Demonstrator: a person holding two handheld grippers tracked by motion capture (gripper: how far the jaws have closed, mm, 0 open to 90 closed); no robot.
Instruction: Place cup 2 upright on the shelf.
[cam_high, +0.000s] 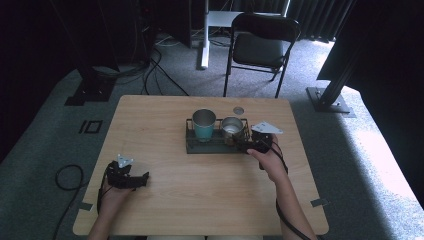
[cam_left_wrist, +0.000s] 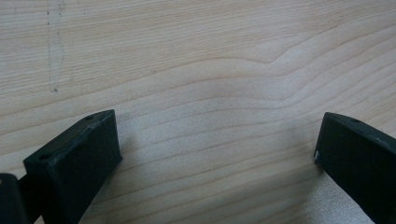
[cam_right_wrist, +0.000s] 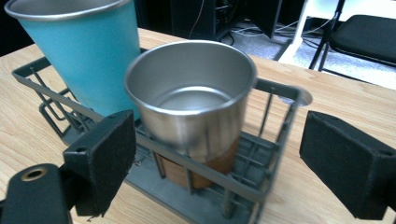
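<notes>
The right tongs (cam_right_wrist: 219, 154) are spread wide, their jaws on either side of the steel cup (cam_right_wrist: 191, 100) without touching it. That cup stands upright in the right end of the wire rack (cam_right_wrist: 261, 186), just beside the teal cup (cam_right_wrist: 86, 51). The right hand (cam_high: 270, 159) reaches forward to the rack's near right corner. The left tongs (cam_left_wrist: 217, 154) are spread and hold nothing, low over the bare bench (cam_left_wrist: 196, 60), the left hand (cam_high: 116, 192) near its front-left edge.
</notes>
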